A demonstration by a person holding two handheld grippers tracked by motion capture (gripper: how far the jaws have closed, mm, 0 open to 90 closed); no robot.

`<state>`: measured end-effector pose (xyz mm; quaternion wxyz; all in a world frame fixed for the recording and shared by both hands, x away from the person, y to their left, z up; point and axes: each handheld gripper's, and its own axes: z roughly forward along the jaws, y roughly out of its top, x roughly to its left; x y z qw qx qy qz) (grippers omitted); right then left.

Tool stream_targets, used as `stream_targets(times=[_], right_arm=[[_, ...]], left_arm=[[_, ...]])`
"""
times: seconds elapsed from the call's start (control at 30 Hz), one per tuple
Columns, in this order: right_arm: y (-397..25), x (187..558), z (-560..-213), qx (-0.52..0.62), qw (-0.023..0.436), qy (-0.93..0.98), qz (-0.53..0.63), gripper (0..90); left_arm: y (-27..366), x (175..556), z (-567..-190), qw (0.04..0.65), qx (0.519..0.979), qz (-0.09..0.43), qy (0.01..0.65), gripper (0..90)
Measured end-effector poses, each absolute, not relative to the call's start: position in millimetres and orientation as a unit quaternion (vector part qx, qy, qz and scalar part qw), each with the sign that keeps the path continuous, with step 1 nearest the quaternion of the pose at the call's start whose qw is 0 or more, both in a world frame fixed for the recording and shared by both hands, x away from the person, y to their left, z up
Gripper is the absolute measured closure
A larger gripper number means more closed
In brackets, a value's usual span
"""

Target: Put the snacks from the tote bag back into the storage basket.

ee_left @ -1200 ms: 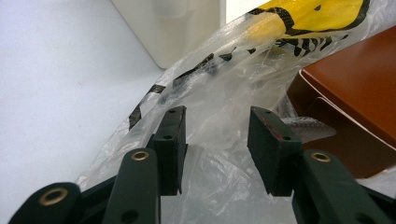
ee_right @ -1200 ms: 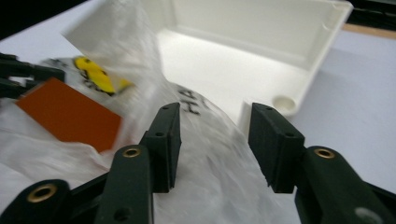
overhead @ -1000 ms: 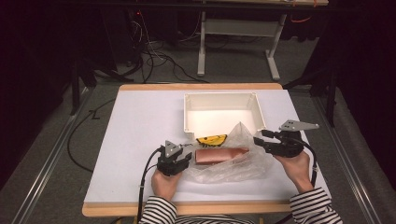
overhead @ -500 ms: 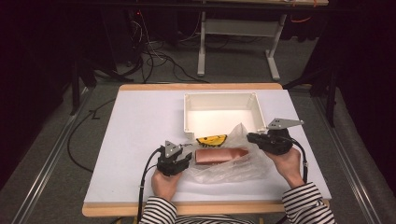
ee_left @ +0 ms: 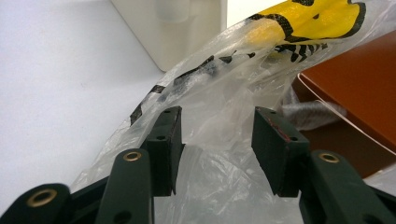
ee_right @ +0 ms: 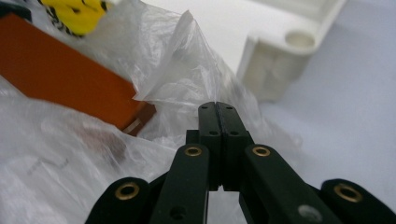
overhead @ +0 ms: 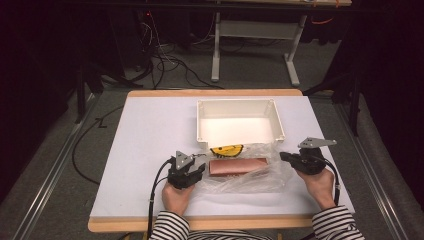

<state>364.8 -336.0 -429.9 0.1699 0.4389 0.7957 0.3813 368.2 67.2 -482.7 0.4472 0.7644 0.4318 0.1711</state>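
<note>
The clear plastic bag (overhead: 250,175), holding a brown block (overhead: 238,166), lies at lower centre of the frame on the white tabletop (overhead: 145,135). Left tool (overhead: 186,172) stands apart around loose film; right tool (overhead: 300,161) is together, whether pinching film I cannot tell. A thin grip could slip or tear.

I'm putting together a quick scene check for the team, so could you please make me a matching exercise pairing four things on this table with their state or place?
Things:
1. left gripper
2. right gripper
3. brown block
4. white tray

States or places:
A. lies inside the clear plastic bag
B. fingers pressed together, at the bag's right end
C. stands open-topped behind the bag, nothing visible in it
D. fingers apart, with bag film between them

Pairs: 1-D, 2-B, 3-A, 4-C
</note>
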Motion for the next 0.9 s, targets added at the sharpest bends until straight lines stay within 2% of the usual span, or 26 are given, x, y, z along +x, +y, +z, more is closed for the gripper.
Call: stream_targets(times=[0.3,0.5,0.7,0.9], right_arm=[[-342,358,-463,0.463,0.143,0.794,0.367,90.0],[-341,363,-463,0.474,0.147,0.788,0.365,90.0],[-335,366,-456,0.481,0.17,0.777,0.368,90.0],[-335,367,-459,0.479,0.161,0.788,0.351,90.0]], left_arm=[[68,368,-483,0.449,0.762,0.17,0.434,53.1],[68,368,-483,0.451,0.761,0.169,0.434,53.1],[68,368,-483,0.451,0.762,0.169,0.434,53.1],[68,369,-483,0.45,0.763,0.166,0.433,53.0]])
